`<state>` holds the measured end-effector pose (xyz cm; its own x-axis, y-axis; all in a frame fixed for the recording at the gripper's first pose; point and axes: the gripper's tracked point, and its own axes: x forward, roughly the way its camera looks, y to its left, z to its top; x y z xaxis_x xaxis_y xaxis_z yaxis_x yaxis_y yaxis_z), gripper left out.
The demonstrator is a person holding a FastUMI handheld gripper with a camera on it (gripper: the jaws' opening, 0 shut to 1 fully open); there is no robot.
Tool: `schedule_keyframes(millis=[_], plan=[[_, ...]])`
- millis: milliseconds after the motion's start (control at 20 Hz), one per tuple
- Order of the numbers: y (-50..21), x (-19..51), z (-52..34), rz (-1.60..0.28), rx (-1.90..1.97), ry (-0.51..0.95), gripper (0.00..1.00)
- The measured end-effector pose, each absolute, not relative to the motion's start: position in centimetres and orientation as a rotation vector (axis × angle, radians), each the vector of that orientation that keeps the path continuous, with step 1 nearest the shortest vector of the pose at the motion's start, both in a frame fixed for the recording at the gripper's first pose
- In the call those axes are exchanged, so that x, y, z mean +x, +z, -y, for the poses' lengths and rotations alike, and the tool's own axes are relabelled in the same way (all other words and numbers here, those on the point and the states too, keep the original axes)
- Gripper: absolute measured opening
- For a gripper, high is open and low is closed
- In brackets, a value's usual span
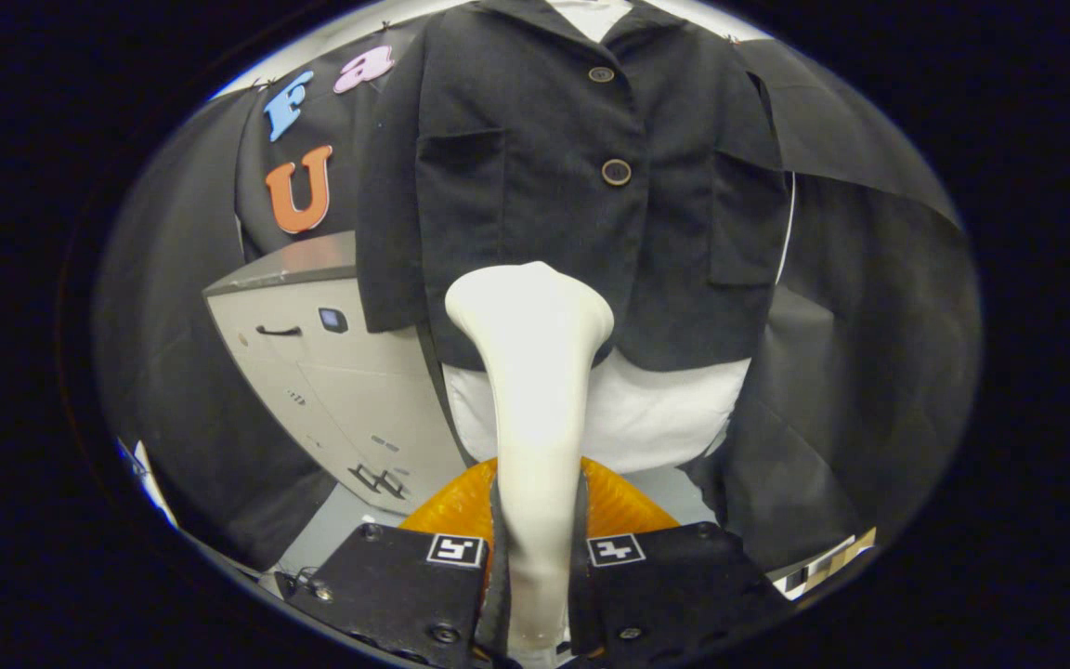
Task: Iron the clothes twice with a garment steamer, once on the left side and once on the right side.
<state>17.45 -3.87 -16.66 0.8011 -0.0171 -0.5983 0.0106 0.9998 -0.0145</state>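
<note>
**Operator:** Report the gripper condition.

**Inspector:** The gripper (535, 557) is closed onto the handle of the white garment steamer (530, 390). Both fingers (405, 581) press against the handle, one on each side, leaving no visible gap. The steamer stands upright between them, its handle narrow at the fingers and widening to a flared head at the top.

**Operator:** Location of the garment?

**Inspector:** The black jacket (554, 186) hangs directly beyond the steamer head, facing the camera. It has two buttons (616, 172) down the centre line and a patch pocket (461, 195) on each side. The steamer head overlaps the jacket's lower hem near the centre; whether the head touches the fabric cannot be determined. A white shirt (646, 418) shows below the hem and at the collar.

**Operator:** Other items?

**Inspector:** An orange ribbed object (619, 506) sits just ahead of the fingers, behind the steamer handle. A grey cabinet (331, 372) with a dark handle stands beside the jacket, against the black cloth wall.
</note>
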Motion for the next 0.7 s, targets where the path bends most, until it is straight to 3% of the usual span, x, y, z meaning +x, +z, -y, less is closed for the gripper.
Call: schedule_keyframes(millis=[300,700], plan=[[-17.3,16.5,5.1,-0.661,0.008,-0.025,0.27],[-1.8,17.8,11.3,-0.420,0.108,-0.040,0.27]])
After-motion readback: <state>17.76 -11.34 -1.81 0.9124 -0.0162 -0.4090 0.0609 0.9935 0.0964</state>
